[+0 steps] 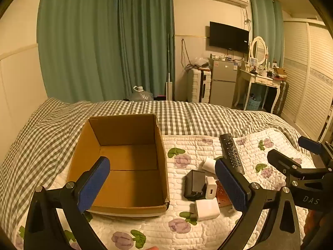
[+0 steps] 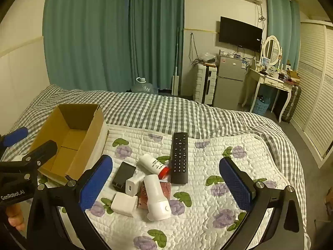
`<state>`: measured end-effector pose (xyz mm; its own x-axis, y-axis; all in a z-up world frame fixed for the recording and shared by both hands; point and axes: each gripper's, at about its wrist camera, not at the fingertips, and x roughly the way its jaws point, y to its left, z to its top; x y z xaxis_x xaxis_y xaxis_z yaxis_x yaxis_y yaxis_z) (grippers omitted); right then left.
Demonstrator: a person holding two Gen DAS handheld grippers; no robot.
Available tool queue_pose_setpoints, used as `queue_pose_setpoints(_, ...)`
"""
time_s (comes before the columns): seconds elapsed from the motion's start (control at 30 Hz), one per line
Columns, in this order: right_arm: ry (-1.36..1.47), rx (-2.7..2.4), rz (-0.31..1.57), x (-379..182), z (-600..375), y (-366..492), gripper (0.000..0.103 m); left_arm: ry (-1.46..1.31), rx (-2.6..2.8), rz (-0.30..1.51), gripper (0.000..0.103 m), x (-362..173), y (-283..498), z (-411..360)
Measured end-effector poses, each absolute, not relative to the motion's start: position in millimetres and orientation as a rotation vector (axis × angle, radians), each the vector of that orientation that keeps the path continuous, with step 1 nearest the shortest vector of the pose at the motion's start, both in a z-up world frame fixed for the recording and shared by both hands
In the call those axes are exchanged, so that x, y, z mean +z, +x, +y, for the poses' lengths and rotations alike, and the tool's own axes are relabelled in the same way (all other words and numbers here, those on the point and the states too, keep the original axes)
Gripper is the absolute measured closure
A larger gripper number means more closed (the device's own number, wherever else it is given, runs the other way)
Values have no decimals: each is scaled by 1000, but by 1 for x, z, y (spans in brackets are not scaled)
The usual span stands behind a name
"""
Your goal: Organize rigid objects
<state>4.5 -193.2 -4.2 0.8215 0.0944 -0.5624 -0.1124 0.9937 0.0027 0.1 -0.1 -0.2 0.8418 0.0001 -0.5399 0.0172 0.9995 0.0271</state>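
Both grippers spread; cardboard box seemingly empty.

Left wrist view: close above the bed, aimed at the cardboard box at 12 o'clock, clutter at 3. Right wrist view: close, aimed at the remote, box at 10 o'clock. Shared: box, remote, quilt, far wall.

Right hand-held gripper agape above chargers, remote, beside box.
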Motion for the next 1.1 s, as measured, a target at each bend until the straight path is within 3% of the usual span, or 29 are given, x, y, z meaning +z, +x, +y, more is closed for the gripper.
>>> queue_pose_setpoints(1.1,-36,118,602,-8,-188,4,0,40,2,561,0,1,-1,2)
